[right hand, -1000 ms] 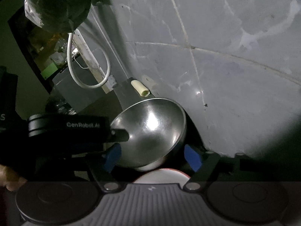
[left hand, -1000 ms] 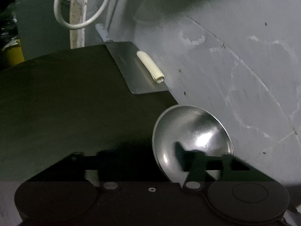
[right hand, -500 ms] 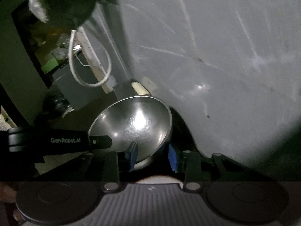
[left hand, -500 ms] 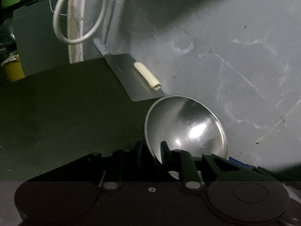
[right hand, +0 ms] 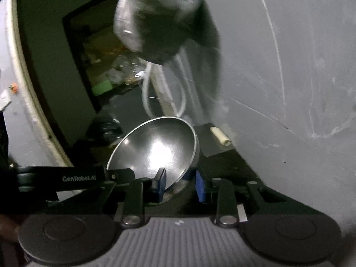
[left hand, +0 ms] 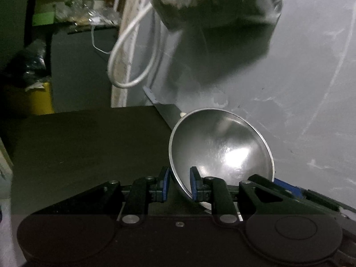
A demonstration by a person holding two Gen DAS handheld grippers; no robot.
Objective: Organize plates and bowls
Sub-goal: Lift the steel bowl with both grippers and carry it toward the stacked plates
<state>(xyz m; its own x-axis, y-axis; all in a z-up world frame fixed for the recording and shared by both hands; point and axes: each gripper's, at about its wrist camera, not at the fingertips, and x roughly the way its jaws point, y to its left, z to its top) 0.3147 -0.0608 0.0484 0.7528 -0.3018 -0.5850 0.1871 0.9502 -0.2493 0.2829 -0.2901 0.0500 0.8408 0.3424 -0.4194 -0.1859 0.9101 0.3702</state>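
Both grippers, left gripper (left hand: 179,185) and right gripper (right hand: 180,183), clamp opposite rims of the steel bowl (left hand: 220,149), tilted above the dark counter (left hand: 84,146) near the wall (left hand: 311,89); mid-carry step, next likely calls for level lowering together.

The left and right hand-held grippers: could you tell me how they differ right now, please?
The left hand-held gripper has a dark body; the right hand-held gripper has a ribbed grey one. The left's pads pinch the steel bowl at its left rim; the right's straddle its near rim, with a gap visible. Both have blue pads and meet the same tilted bowl.
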